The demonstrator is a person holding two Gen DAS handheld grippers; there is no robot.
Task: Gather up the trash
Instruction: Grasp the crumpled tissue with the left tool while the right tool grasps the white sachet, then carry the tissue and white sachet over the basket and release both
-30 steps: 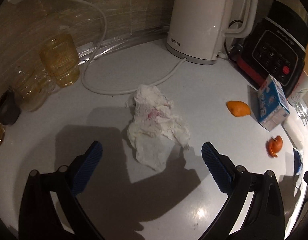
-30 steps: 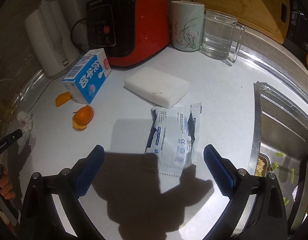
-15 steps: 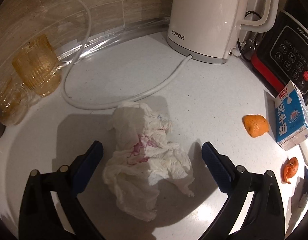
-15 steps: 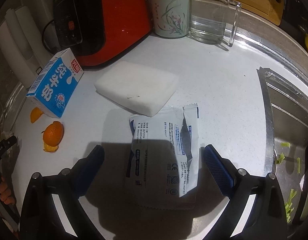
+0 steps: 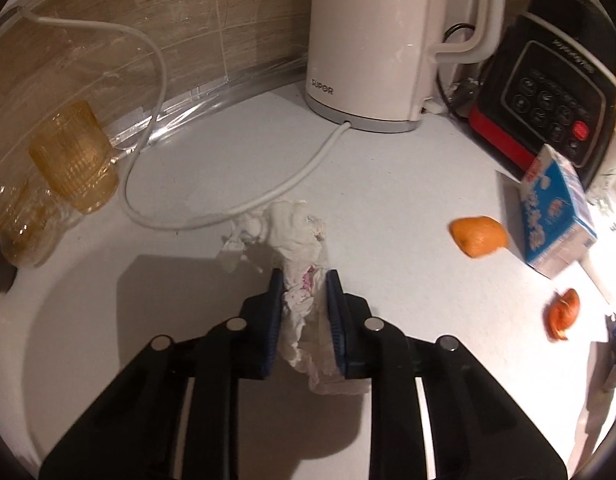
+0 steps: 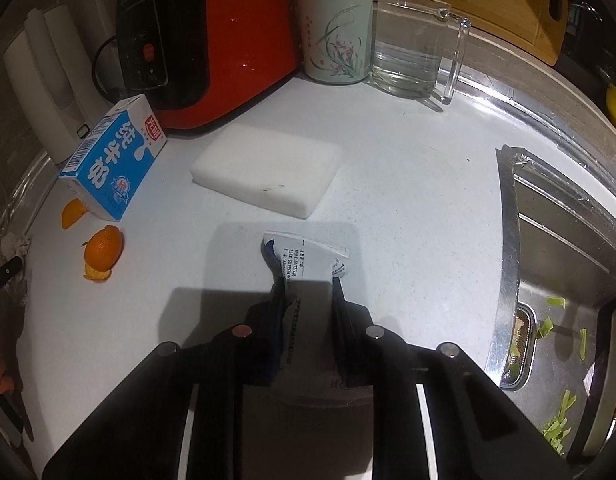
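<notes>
Left gripper [image 5: 304,280]: jaws closing, both blue pads pressed on the crumpled tissue [image 5: 296,240], at lower centre of the left wrist view. Most of the wad bulges past the tips and lies on the counter [image 5: 388,200].
Right gripper [image 6: 308,290]: pressed together on the torn wrapper [image 6: 308,256], at lower centre of the right wrist view; the printed end sticks out beyond the tips.
Risk, tissue tear: the paper is thin and stained pink. A fast lift may likely rip it and leave a loose flap on the counter.
Risk, cord snag: the far edge of the tissue lies just beside, perhaps touching, the white cord [image 5: 268,196] of the kettle [image 5: 372,40]. A forward drag could catch the cord and pull at the kettle.
Risk, wrapper slip: the film looks smooth and is held near one end. It could slide out of the pads if swung quickly.
Risk, knock-over: the amber glass [image 5: 72,156] at left, and the glass jug [image 6: 412,40] at upper right of the right wrist view, stand within likely sweep of a careless withdrawal.
Remaining trash: orange peel [image 6: 102,252] and a second peel [image 5: 478,236] lie near the milk carton [image 6: 112,160]; not yet collected. Easy to overlook.
Not trash, probably: the white sponge [image 6: 268,174], just beyond the wrapper.
</notes>
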